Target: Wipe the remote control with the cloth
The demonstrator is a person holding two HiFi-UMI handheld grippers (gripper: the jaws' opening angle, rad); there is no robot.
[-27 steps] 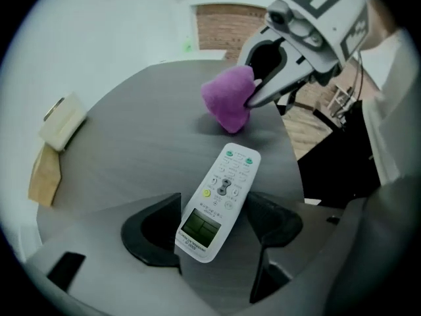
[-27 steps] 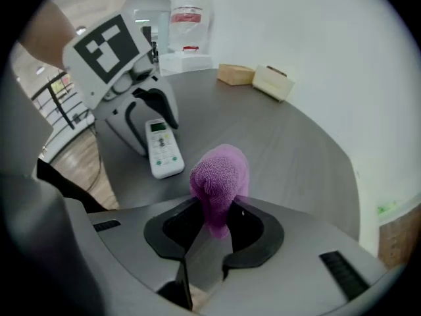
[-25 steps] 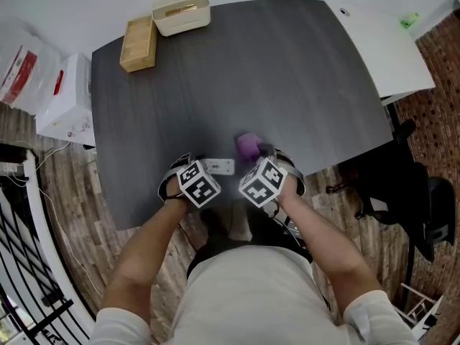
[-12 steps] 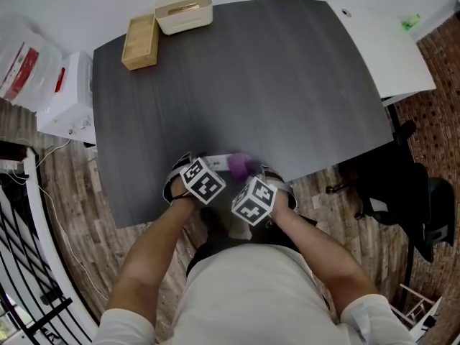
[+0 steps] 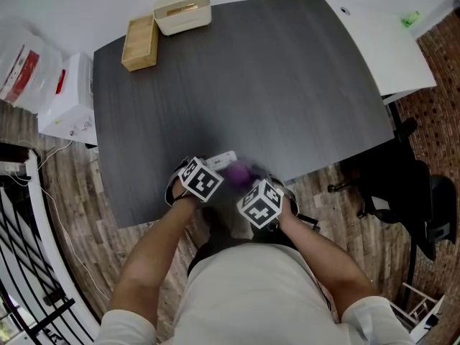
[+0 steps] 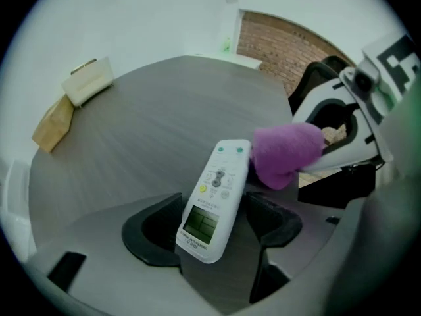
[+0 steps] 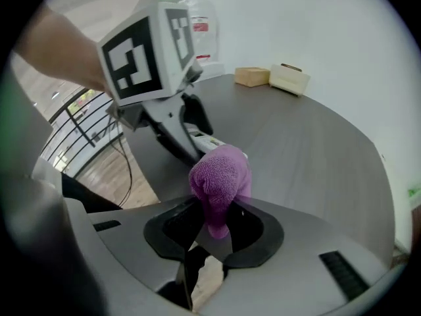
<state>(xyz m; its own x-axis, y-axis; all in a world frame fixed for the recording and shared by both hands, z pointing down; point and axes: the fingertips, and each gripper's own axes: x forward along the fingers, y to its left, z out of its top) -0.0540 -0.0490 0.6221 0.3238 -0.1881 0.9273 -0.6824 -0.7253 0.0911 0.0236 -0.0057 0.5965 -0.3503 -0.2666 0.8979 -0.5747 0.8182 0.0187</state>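
A: Your left gripper [image 6: 210, 228] is pinching the remote control [image 6: 214, 199] by its display end, with the jaws pressed on its two sides. The button end is tilted up and away, over the near edge of the dark table [image 5: 273, 77].

B: Your right gripper [image 7: 214, 228] is clamped on the purple cloth [image 7: 220, 176]. A rounded wad sticks out past the jaws and touches the remote's right edge, up by the two green buttons.

A: So I'd judge you're in the wiping step itself, with the cloth at the far end only. The display and the keys near your left jaws look unreached as yet.

B: For the next move, I'd draw the wad down the face toward the display under light pressure. Pinch firmly with your left so the remote doesn't pivot. Stop short of the left jaws, or your two grippers may knock.

A: As for containers, there's a cream lidded box [image 5: 182, 11] at the far left corner of the table, with a wooden box [image 5: 139, 43] just beside it.

B: Both are well apart from your work. The cream one is shut, and you can't see into either from here, so their contents can't be told.
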